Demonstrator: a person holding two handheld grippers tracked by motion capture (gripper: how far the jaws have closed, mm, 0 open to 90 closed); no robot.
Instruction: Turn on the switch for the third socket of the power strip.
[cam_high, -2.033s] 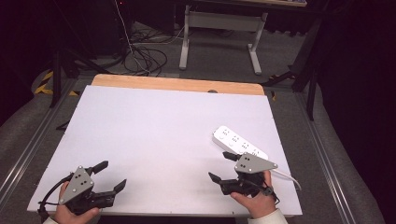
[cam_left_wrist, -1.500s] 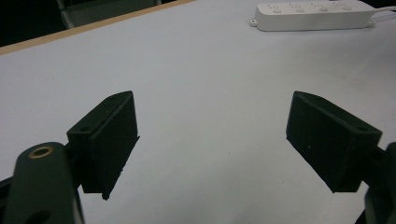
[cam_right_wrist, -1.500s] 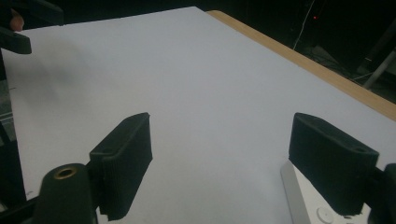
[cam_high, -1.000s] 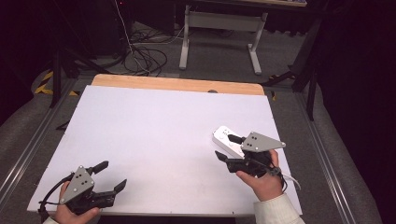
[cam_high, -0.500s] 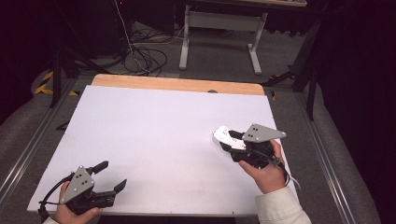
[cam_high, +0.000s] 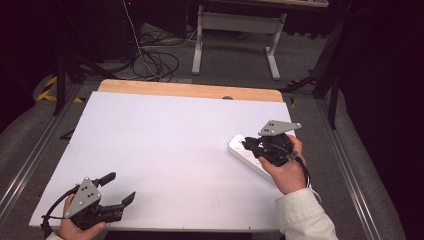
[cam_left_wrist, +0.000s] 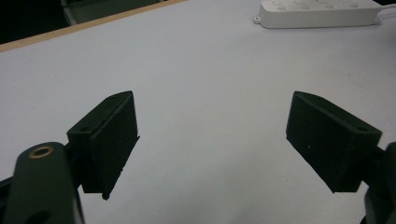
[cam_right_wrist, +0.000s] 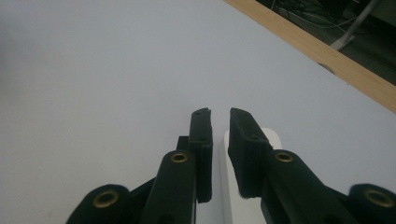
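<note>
Near the right edge of the tabletop (cam_high: 165, 145) lies a white power strip (cam_high: 239, 148), a long, rounded plastic bar set slantwise, its near end hidden under the right hand (cam_high: 286, 172). In the left gripper view its top shows a row of small socket holes and a little tab at one end. The right gripper (cam_high: 248, 145) sits over the strip's far end; in the right gripper view its 2 black jaws stand almost together with a thin slit between them, the white strip showing below and through that slit, and I cannot tell whether they touch it. A grey 3-cornered plate (cam_high: 278, 127) tops this gripper. The left gripper (cam_high: 119, 188) rests at the near left corner, held by the left hand (cam_high: 77, 230), its 2 matte, blocky jaws spread wide over bare surface. The tabletop is smooth, pale and flat, with a wooden strip (cam_high: 190, 90) along its far edge; the middle and left stretch is open.
</note>
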